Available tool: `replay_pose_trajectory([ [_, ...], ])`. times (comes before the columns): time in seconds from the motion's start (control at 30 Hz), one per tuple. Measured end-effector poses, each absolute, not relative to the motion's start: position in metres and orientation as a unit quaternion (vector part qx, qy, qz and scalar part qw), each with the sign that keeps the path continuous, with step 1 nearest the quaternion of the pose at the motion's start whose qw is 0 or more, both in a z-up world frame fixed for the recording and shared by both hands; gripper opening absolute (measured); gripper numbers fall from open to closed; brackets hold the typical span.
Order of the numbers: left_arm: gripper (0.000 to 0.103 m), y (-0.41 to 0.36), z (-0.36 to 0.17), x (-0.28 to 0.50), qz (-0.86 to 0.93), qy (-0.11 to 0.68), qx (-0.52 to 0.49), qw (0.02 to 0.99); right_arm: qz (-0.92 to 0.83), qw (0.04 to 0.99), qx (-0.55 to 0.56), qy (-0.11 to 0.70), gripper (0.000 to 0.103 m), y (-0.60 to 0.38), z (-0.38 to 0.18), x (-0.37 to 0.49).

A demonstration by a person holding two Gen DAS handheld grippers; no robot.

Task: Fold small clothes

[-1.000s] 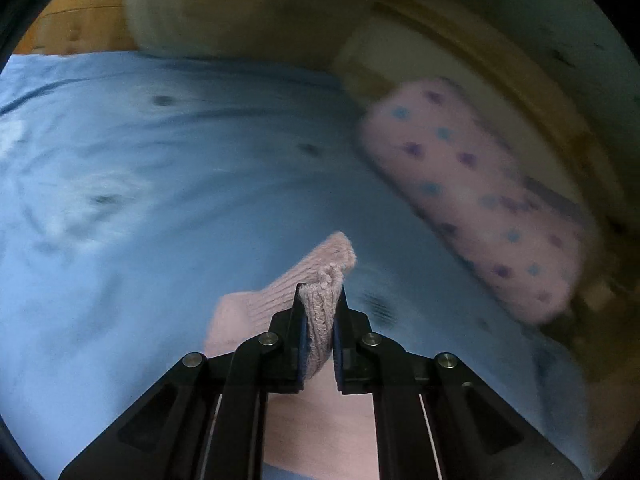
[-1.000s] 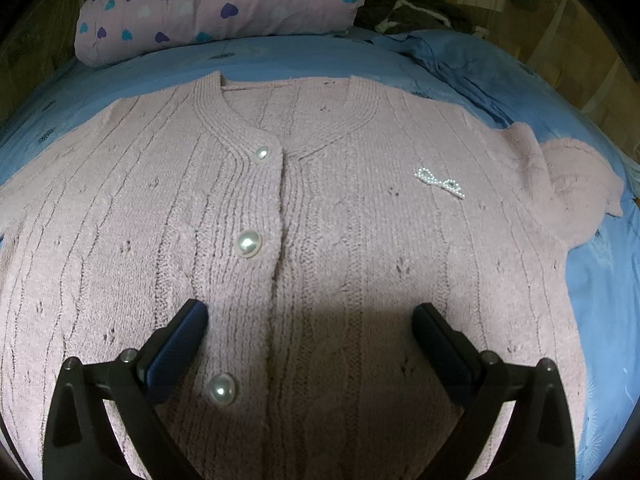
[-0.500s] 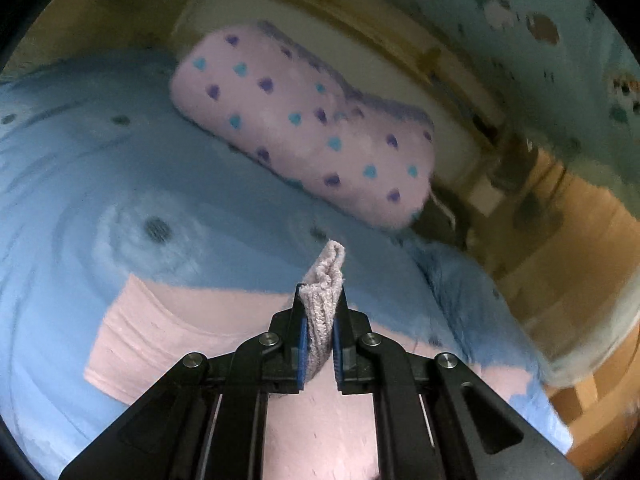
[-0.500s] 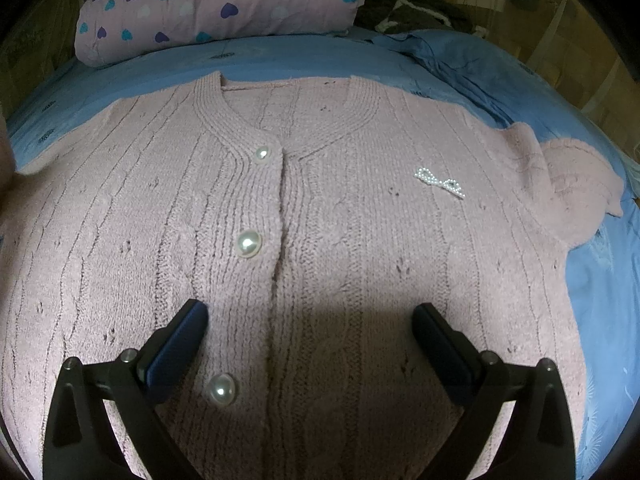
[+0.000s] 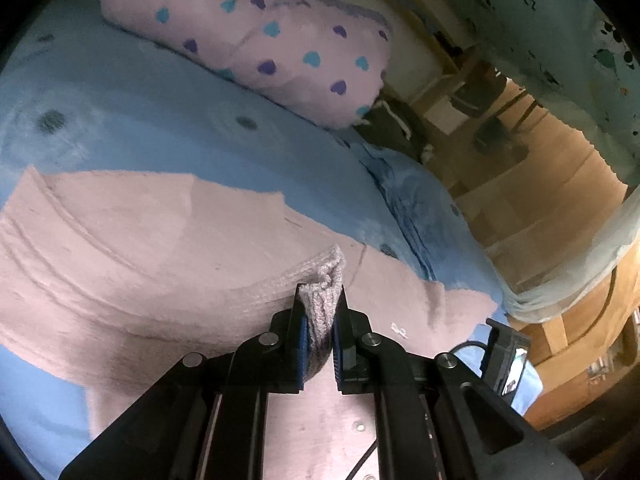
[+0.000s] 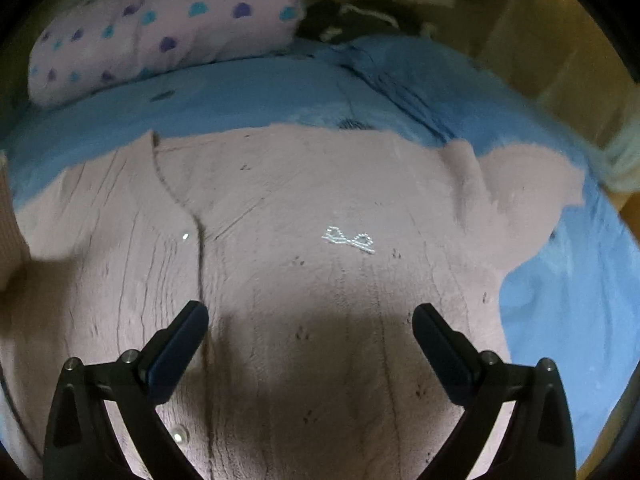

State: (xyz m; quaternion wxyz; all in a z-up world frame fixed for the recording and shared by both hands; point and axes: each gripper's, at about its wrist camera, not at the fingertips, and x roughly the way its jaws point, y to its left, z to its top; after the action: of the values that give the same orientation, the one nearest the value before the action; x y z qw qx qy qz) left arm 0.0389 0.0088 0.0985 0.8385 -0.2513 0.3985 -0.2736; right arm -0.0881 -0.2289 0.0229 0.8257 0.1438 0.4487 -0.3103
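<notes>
The pink cardigan [image 6: 320,280] lies flat on the bed [image 6: 240,92]. The left tool [image 5: 320,320] pinches its sleeve cuff [image 5: 324,280]; the right tool [image 6: 310,320] is wide open. The knit is soft, light and stretchy; hold it at ribbed edges.

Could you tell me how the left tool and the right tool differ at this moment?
The left tool is shut, while the right tool stands wide open. The left tool pinches a ribbed sleeve cuff; the right tool holds nothing and hangs over the cardigan front. Both are black with blue pads and sit above the same pink knit.
</notes>
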Motion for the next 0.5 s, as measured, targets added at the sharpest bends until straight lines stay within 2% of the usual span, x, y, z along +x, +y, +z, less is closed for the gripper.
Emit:
replay_pose_trajectory([
  [0.17, 0.000, -0.018, 0.086, 0.042, -0.281, 0.408, -0.227, 0.839, -0.264, 0.806, 0.203, 0.490, 0.099, -0.240, -0.005, -0.081],
  [0.27, 0.000, -0.023, 0.068, 0.048, -0.286, 0.425, -0.254, 0.820, -0.265, 0.814, 0.200, 0.476, 0.097, -0.240, -0.004, -0.082],
  [0.3, 0.017, -0.023, 0.062, 0.054, -0.300, 0.450, -0.259, 0.801, -0.264, 0.818, 0.199, 0.471, 0.092, -0.240, -0.002, -0.082],
  [0.33, 0.027, -0.023, 0.060, 0.058, -0.303, 0.472, -0.254, 0.788, -0.264, 0.822, 0.196, 0.465, 0.083, -0.239, 0.001, -0.081],
  [0.37, 0.027, -0.020, 0.062, 0.061, -0.301, 0.483, -0.248, 0.784, -0.264, 0.828, 0.194, 0.456, 0.070, -0.239, 0.005, -0.080],
  [0.4, 0.027, -0.015, 0.066, 0.061, -0.297, 0.482, -0.240, 0.788, -0.260, 0.835, 0.193, 0.444, 0.063, -0.238, 0.010, -0.079],
  [0.43, 0.027, -0.003, 0.078, 0.060, -0.278, 0.474, -0.214, 0.808, -0.250, 0.845, 0.193, 0.431, 0.049, -0.236, 0.015, -0.079],
  [0.5, 0.027, 0.019, 0.096, 0.056, -0.239, 0.453, -0.174, 0.841, -0.212, 0.867, 0.189, 0.410, 0.041, -0.230, 0.024, -0.072],
])
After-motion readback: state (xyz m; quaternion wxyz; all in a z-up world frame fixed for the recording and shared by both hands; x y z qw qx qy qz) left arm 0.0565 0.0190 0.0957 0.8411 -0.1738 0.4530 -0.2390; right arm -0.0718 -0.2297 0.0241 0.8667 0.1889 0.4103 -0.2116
